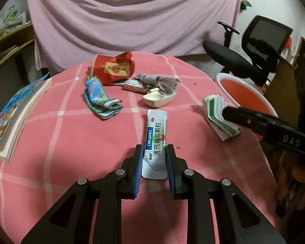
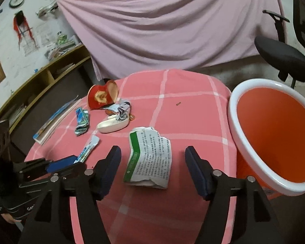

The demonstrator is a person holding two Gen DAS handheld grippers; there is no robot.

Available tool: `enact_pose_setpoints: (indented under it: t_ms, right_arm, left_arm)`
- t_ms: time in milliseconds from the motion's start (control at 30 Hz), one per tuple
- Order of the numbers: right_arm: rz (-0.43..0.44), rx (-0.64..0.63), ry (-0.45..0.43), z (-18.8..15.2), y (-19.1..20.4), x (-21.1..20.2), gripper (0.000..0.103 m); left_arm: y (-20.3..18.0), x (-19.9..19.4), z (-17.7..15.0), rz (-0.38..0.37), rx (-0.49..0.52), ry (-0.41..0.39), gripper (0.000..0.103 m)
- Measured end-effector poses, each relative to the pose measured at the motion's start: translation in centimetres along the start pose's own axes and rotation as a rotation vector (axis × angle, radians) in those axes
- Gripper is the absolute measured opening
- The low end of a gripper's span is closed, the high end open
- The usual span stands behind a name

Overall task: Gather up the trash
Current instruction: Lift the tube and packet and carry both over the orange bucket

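Note:
A white and blue medicine sachet (image 1: pixel 155 134) lies lengthwise between the blue pads of my left gripper (image 1: pixel 154 150), which is shut on its long edges just above the pink checked tablecloth (image 1: pixel 81 142). My right gripper (image 2: pixel 152 150) is open, with a crumpled white and green printed leaflet (image 2: pixel 150 156) lying on the cloth between its fingers, touching neither. In the left wrist view, one black right finger (image 1: pixel 246 120) lies over that leaflet (image 1: pixel 215 111). The right wrist view shows the sachet (image 2: pixel 91 144) in the left gripper (image 2: pixel 71 161) at the lower left.
An orange bin with a white rim (image 2: pixel 233 105) stands at the table's right edge. Further back lie a red packet (image 1: pixel 113 67), a folded blue-green wrapper (image 1: pixel 99 97), a white dish (image 1: pixel 158 100) and grey crumpled paper (image 1: pixel 164 81). A book (image 1: pixel 16 109) sits left, an office chair (image 1: pixel 233 59) behind.

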State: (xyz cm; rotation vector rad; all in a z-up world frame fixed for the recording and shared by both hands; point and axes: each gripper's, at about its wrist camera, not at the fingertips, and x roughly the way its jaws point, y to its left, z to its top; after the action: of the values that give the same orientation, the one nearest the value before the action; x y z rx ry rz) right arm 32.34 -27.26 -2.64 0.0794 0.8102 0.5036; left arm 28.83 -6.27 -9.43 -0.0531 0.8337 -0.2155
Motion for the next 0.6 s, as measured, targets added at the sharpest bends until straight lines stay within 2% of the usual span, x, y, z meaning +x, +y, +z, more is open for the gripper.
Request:
enact_pose_setpoints:
  t_ms: [167,300,367,433,600]
  right_arm:
    - [-0.038,-0.058,0.056,0.1,1.2,1.2,0.067]
    - [-0.071,-0.142,0.082,-0.2,2.7,1.8,0.066]
    - [-0.087,-0.172,0.097,-0.3,3.2,2.2,0.061]
    - [-0.104,-0.176,0.103,-0.4,3.2,2.3,0.051]
    - [-0.051,-0.134,0.082,-0.4,2.2,1.6,0.049]
  left_arm:
    - [2.4,-0.7,-0.1,-0.037,-0.124,-0.014,0.019]
    - [2.3,-1.0,0.1,-0.030,-0.121,-0.012,0.019]
    - [2.4,-1.0,0.1,-0.030,-0.120,-0.010,0.019]
    - [2.5,-1.1,0.0,-0.037,-0.126,-0.011,0.019]
    - [2.8,-1.4,-0.1,-0.060,-0.142,-0.026,0.019]
